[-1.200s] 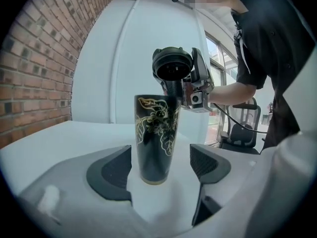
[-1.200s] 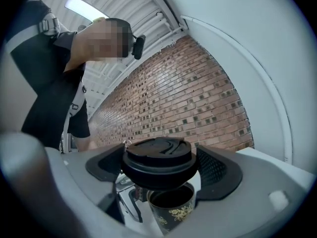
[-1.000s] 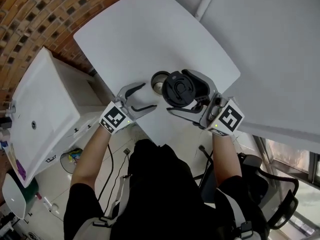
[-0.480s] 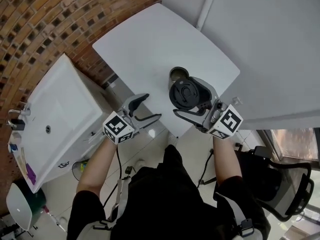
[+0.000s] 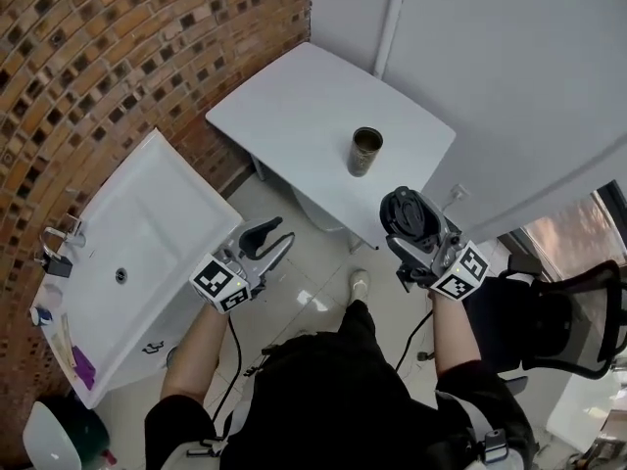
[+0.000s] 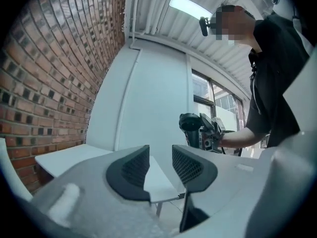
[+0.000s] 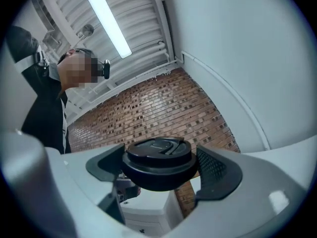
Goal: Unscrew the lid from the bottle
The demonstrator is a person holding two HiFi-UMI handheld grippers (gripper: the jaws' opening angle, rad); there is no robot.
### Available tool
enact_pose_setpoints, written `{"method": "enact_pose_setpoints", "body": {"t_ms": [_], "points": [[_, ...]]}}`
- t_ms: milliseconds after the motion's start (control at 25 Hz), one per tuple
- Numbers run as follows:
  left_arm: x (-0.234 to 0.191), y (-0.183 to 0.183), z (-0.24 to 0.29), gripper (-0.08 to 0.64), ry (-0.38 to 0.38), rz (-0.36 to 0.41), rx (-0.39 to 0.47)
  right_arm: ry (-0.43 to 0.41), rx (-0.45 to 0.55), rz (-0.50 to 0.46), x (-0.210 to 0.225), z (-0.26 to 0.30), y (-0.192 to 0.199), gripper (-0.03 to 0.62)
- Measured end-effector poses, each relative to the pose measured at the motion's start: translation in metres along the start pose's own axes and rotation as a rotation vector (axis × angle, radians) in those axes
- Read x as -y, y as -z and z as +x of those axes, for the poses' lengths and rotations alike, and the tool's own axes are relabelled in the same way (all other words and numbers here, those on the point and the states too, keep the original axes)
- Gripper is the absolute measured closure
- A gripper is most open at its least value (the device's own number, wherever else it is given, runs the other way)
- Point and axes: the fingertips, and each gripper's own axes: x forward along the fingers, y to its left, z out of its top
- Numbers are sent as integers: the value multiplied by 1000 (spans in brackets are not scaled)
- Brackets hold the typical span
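Note:
The metal bottle (image 5: 365, 152) stands upright and uncapped on the white table (image 5: 294, 106), with neither gripper near it. My right gripper (image 5: 411, 221) hangs off the table's near edge, shut on the black lid (image 5: 403, 211); the right gripper view shows the lid (image 7: 157, 158) clamped flat between both pads. My left gripper (image 5: 265, 240) hovers over the floor, left of the table. Its jaws are closing and nothing lies between its pads (image 6: 132, 170). The left gripper view also catches the lid (image 6: 190, 124) in the far gripper.
A white washbasin unit (image 5: 127, 253) stands at the left beside a brick wall (image 5: 118, 57). A white wall panel with a pipe (image 5: 392, 13) runs behind the table. A black office chair (image 5: 573, 316) is at the right. Tiled floor lies under both grippers.
Both grippers have drawn back off the table toward the person. The right one carried the lid away from the bottle. The left jaws have narrowed. The table looks farther off.

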Motion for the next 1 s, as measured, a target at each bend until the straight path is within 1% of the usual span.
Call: {"method": "enact_pose_setpoints", "body": {"t_ms": [40,120,160,280,360,480,560,680,840,920,1000], "points": [[3,-7,-9,431,-5,14,9,20,1,-5,-10,-8,-1,138],[12,-20,-24,529,-17,52,26,46,4,-11,-34,-20,-1,138],[19,-26,-31,537,-19,71,34,51,6,-16,-47,-26,-1,138],[43,-38,-44,537,-4,115,46,51,-8,-55,-78,-38,1,138],[57,-41,-48,537,0,132,43,52,-13,-60,-90,-47,2,138],[73,-42,-52,537,-32,150,28,61,-7,-47,-102,-67,-2,138],[84,-43,-50,537,-38,146,28,72,0,-40,-106,-86,-9,138],[100,-45,-42,537,-42,133,43,101,-5,-55,-111,-116,-18,138],[126,-41,-15,537,-60,113,61,162,-25,-51,-109,-165,-19,138],[141,-41,3,537,-43,99,66,175,-19,-33,-103,-184,-20,138],[154,-43,15,537,-10,103,66,181,1,-25,-96,-193,-25,138]]}}
